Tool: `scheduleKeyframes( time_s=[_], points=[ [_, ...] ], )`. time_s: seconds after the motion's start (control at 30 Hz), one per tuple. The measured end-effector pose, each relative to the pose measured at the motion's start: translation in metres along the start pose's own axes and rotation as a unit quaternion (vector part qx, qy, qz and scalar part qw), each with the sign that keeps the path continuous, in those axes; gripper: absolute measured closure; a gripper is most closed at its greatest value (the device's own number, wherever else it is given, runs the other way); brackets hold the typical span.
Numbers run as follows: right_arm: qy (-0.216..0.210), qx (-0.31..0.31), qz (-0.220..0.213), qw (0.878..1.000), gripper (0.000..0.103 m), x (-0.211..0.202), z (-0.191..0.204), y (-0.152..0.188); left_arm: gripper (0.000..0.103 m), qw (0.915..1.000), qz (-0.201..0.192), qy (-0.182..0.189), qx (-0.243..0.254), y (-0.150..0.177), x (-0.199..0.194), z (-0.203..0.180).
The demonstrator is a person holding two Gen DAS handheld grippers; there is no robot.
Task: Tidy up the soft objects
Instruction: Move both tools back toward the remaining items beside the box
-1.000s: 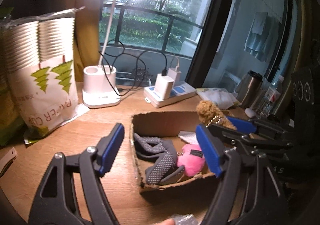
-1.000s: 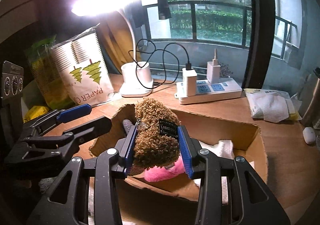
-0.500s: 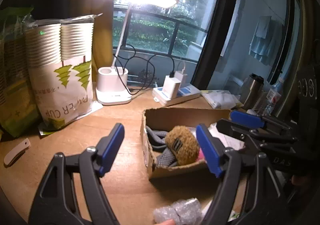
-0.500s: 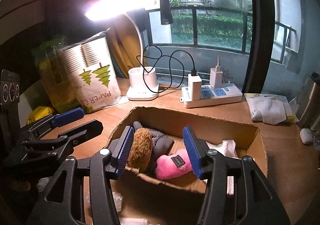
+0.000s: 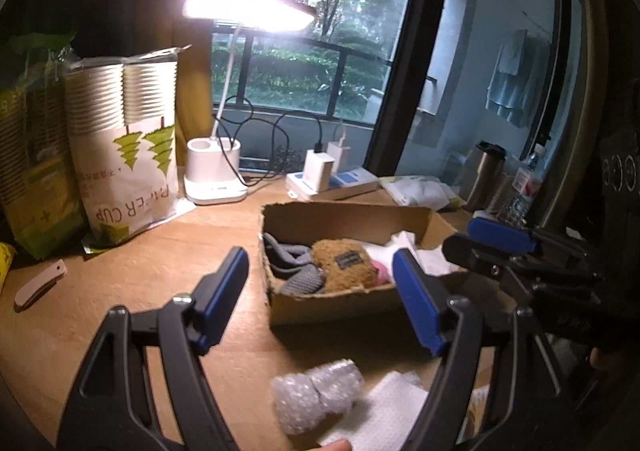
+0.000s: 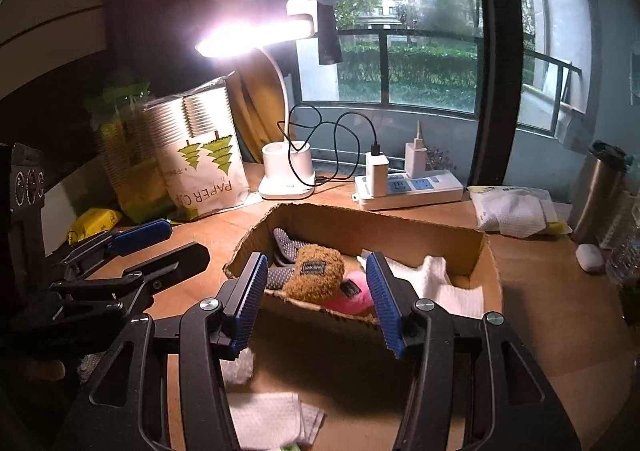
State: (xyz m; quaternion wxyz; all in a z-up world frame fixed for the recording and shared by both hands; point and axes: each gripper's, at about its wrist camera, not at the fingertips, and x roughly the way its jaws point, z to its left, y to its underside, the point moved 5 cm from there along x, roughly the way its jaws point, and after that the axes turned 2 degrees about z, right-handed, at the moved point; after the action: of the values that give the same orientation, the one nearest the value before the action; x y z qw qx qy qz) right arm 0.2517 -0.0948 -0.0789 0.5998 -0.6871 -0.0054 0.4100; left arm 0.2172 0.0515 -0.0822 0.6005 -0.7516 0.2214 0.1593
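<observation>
Since one second ago, the brown plush toy (image 6: 316,273) has left the right gripper (image 6: 316,301): it was pressed between the fingers, and now it lies inside the cardboard box (image 6: 486,271), beside the pink toy (image 6: 352,297) and the grey fabric piece (image 5: 294,271). Both grippers have drawn back from the box. The right fingers stand apart with nothing between them, and the left gripper (image 5: 320,301) is also open and empty. So this toy seems to be sorted, and I judge the next soft thing must be found.

Only the left view shows clearly the bubble wrap (image 5: 316,395) and a white sheet (image 5: 384,415) on the surface in front of the box. The right view shows better the white cloth (image 6: 436,283) inside the box.
</observation>
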Motion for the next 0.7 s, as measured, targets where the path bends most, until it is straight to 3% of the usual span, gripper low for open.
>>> scheduleKeyframes(
  time_s=[0.7],
  points=[
    [0.013,0.011,-0.007,1.0,0.048,-0.049,-0.009,0.064,0.027,0.9998,0.006,0.009,0.019,0.051,-0.029,-0.04]
  ],
)
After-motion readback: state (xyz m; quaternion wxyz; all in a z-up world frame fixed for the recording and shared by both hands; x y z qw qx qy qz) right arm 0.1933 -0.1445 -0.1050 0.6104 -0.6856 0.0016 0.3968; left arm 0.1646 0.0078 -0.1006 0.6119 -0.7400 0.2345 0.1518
